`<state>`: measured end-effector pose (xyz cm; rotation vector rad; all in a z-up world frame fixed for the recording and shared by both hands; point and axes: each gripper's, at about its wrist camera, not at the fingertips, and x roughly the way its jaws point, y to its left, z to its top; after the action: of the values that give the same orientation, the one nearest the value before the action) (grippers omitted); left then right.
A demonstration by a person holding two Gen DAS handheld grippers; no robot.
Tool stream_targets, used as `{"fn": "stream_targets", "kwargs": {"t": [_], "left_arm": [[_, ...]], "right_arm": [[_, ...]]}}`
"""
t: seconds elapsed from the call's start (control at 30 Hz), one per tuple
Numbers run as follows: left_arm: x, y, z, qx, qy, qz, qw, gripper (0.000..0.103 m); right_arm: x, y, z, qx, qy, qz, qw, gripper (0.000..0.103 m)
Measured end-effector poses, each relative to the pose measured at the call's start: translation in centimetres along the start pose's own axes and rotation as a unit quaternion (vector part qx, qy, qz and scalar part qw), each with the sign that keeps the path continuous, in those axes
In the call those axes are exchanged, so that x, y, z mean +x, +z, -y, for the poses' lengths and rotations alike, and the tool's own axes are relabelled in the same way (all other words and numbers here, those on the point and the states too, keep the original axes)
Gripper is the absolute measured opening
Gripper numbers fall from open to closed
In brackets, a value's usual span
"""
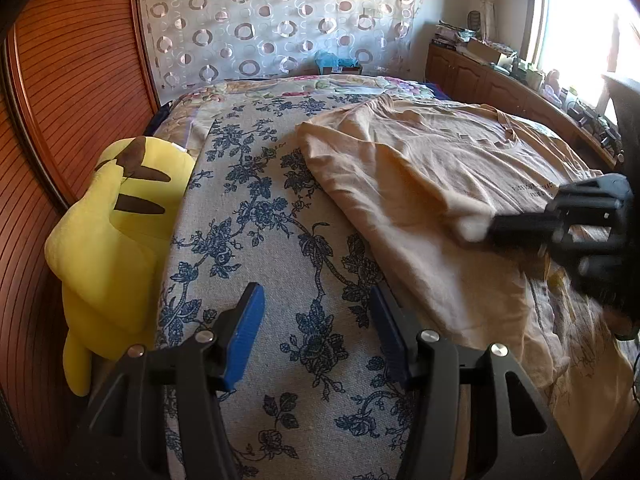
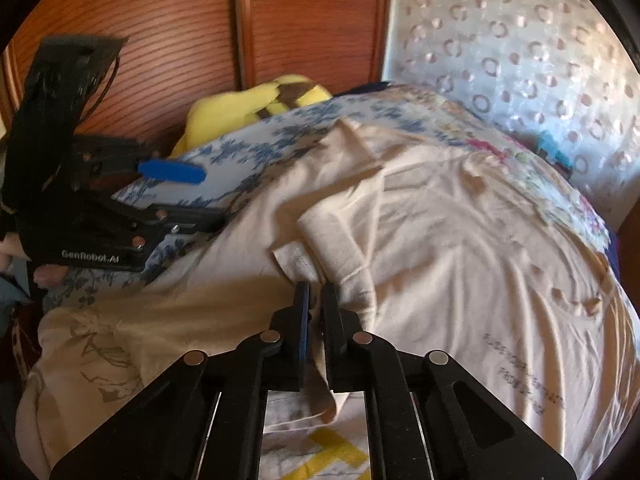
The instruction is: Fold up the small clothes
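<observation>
A pale peach T-shirt (image 1: 432, 168) lies spread on the bed, with dark print near its chest; it also fills the right wrist view (image 2: 460, 240). My right gripper (image 2: 316, 300) is shut on a sleeve of the shirt (image 2: 336, 240) and lifts it over the body; it shows in the left wrist view (image 1: 492, 228) at the right. My left gripper (image 1: 316, 320) is open and empty, above the blue floral cover, left of the shirt's edge. It shows in the right wrist view (image 2: 192, 196) at the left.
A yellow plush toy (image 1: 116, 232) sits at the bed's left edge against a wooden slatted wardrobe (image 1: 72, 80). The blue floral cover (image 1: 260, 208) lies under the shirt. A low cabinet (image 1: 500, 84) with clutter runs under the window at right. A circle-patterned curtain (image 1: 280, 20) hangs behind.
</observation>
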<state>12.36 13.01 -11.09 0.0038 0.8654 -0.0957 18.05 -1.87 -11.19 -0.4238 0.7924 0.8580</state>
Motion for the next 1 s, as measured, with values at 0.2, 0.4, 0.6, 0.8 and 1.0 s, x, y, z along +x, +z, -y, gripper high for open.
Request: {"fn": "stream_targets", "kwargs": {"t": [0.2, 0.4, 0.6, 0.8, 1.0], "left_arm": [[0.0, 0.0, 0.0, 0.000, 0.000, 0.000, 1.0000, 0.055], [0.0, 0.0, 0.0, 0.000, 0.000, 0.000, 1.0000, 0.055], [-0.2, 0.0, -0.1, -0.005, 0.000, 0.004, 1.0000, 0.055], [-3.8, 0.3, 0.7, -0.024, -0.018, 0.059, 0.9978, 0.055], [-6.7, 1.8, 4.8, -0.001, -0.043, 0.091, 0.9949, 0.055]], "right_arm": [[-3.5, -0.5, 3.8, 0.078, -0.046, 0.057, 0.994, 0.003], [-4.8, -1.4, 7.6, 0.142, -0.103, 0.047, 0.983, 0.022], [-7.5, -3.0, 9.4, 0.159, -0.090, 0.065, 0.981, 0.057], [-12.4, -6.6, 11.3, 0.167, -0.094, 0.076, 0.979, 0.060], [-17.7, -11.4, 14.3, 0.189, -0.149, 0.082, 0.967, 0.065]]}}
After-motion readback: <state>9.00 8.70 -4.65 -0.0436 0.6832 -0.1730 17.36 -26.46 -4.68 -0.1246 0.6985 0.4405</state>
